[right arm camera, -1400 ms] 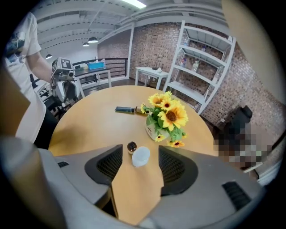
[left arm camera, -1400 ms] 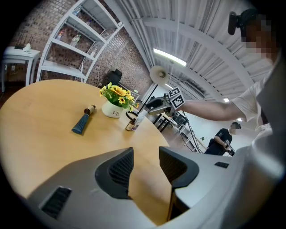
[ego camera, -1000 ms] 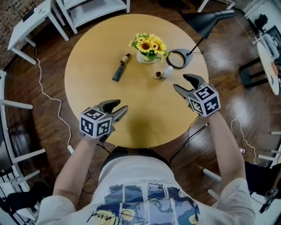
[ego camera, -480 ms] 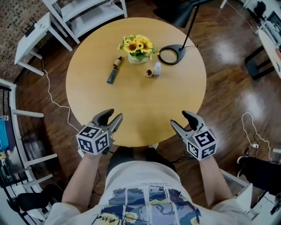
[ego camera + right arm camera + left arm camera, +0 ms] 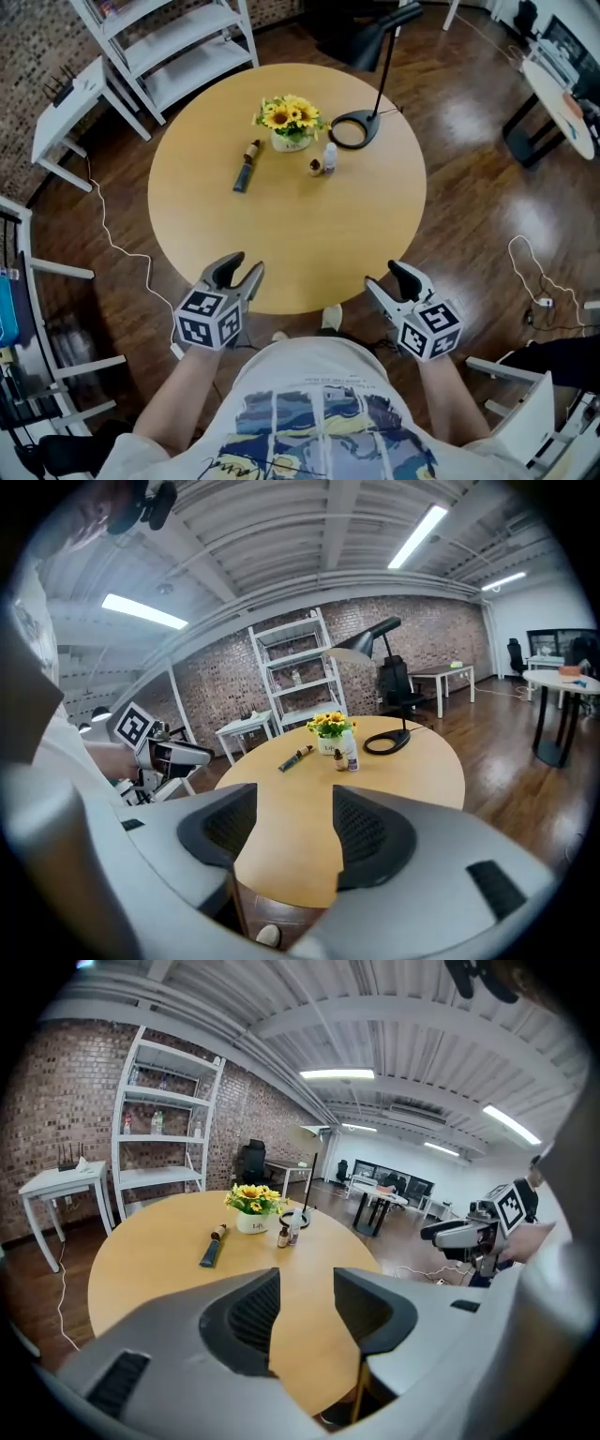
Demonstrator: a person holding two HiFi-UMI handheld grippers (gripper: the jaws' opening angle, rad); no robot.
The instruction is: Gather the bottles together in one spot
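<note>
Three bottles are on the round wooden table (image 5: 281, 244). A dark slim bottle (image 5: 246, 169) with a brown cap lies on its side at the far left. A small brown bottle (image 5: 316, 168) and a white bottle (image 5: 330, 156) stand close together beside the flowers. My left gripper (image 5: 242, 270) hangs open and empty at the table's near edge, and my right gripper (image 5: 384, 278) is open and empty at the same edge. All three bottles show far ahead in both gripper views: dark bottle (image 5: 211, 1249) (image 5: 295, 757), brown bottle (image 5: 281, 1237) (image 5: 338, 759), white bottle (image 5: 293, 1230) (image 5: 350, 754).
A white pot of sunflowers (image 5: 291, 120) and a black lamp base (image 5: 354, 129) stand at the table's far side. White shelving (image 5: 178, 47) and a small white table (image 5: 80, 94) are beyond on the left. Cables (image 5: 112, 244) run over the wooden floor.
Both grippers have drawn back from over the table to its near edge, the right one farther. The table and bottles now sit farther off in the head view. Jaws stay open.
</note>
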